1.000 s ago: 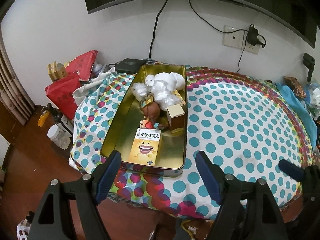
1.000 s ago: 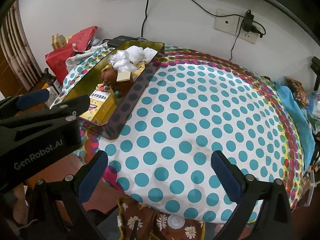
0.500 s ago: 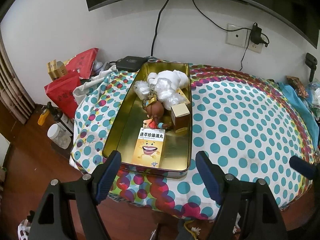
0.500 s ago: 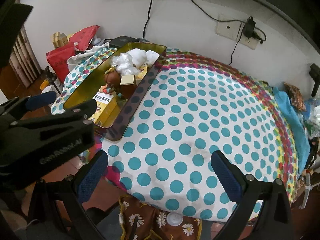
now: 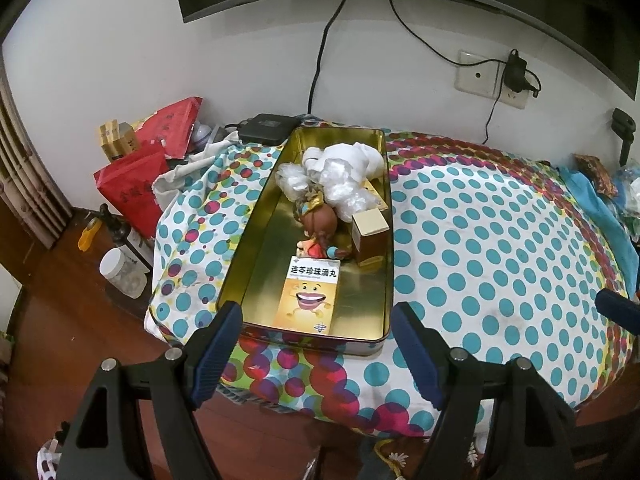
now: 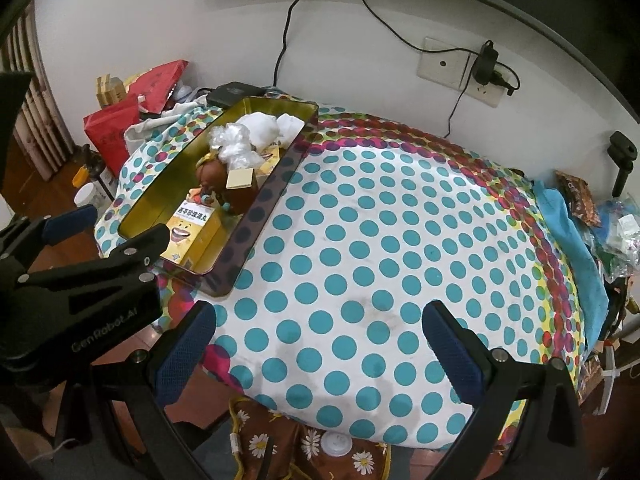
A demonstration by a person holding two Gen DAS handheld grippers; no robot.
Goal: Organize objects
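The medicine box [image 5: 309, 297], doll [image 5: 319, 226], small gold box [image 5: 371, 237] and plastic wrappings [image 5: 339, 174] are already gathered inside the gold tin [image 5: 256, 236], the polka-dot tablecloth [image 6: 380, 240] is left bare, and both the left gripper [image 5: 318, 350] and right gripper [image 6: 320, 350] are held wide open and empty, so the tidying is judged nearly finished.

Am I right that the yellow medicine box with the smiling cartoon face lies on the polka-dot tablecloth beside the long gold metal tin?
Not quite. The yellow medicine box with the smiling cartoon face lies inside the long gold metal tin, at its near end, not beside it on the polka-dot tablecloth. The left wrist view shows this most clearly.
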